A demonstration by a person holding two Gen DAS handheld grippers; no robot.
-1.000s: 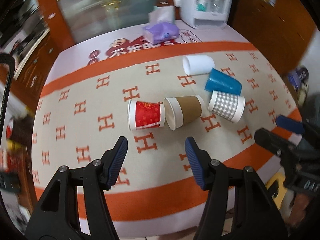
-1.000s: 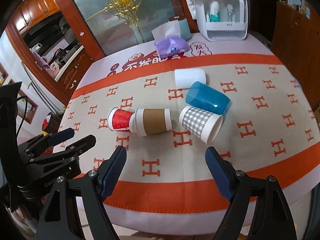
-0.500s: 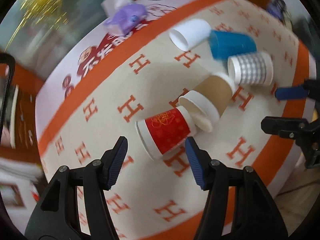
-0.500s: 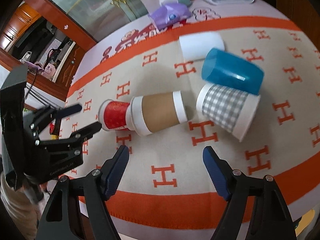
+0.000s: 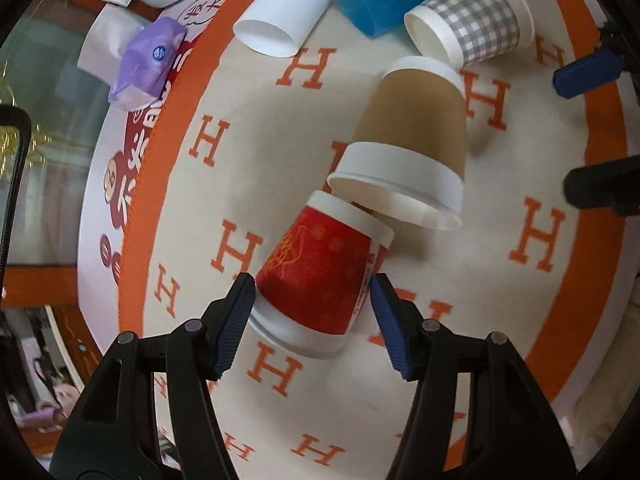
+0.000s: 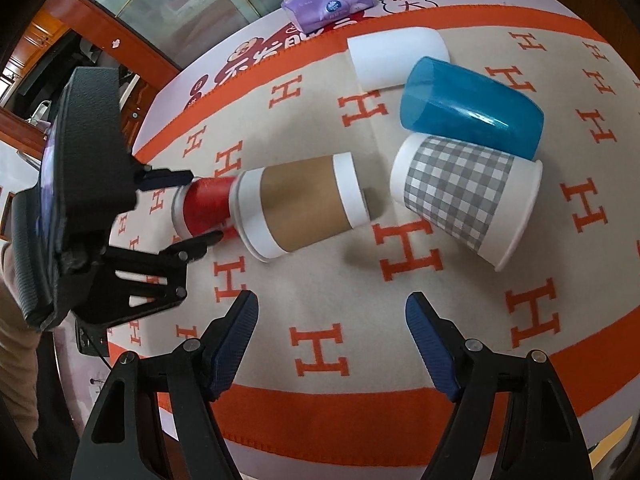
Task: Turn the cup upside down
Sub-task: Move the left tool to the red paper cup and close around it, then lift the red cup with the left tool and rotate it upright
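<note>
A red paper cup [image 5: 320, 280] lies on its side on the patterned cloth; it also shows in the right wrist view [image 6: 206, 208]. My left gripper [image 5: 312, 308] is open, its blue pads on either side of the red cup's wide end, not visibly squeezing it. A brown paper cup [image 5: 412, 140] lies on its side, its rim over the red cup's base. My right gripper [image 6: 332, 340] is open and empty above the cloth's near orange band, in front of the brown cup [image 6: 304, 204].
A grey checked cup [image 6: 468, 200], a blue plastic cup [image 6: 472, 108] and a white cup [image 6: 396, 60] lie on their sides further back. A purple tissue pack [image 6: 324, 4] and a white dispenser sit at the table's far edge. The table edge runs close below my right gripper.
My left gripper has moved forward and down until its open fingers flank the red cup. My right gripper has come closer to the table. The cups have not moved.
</note>
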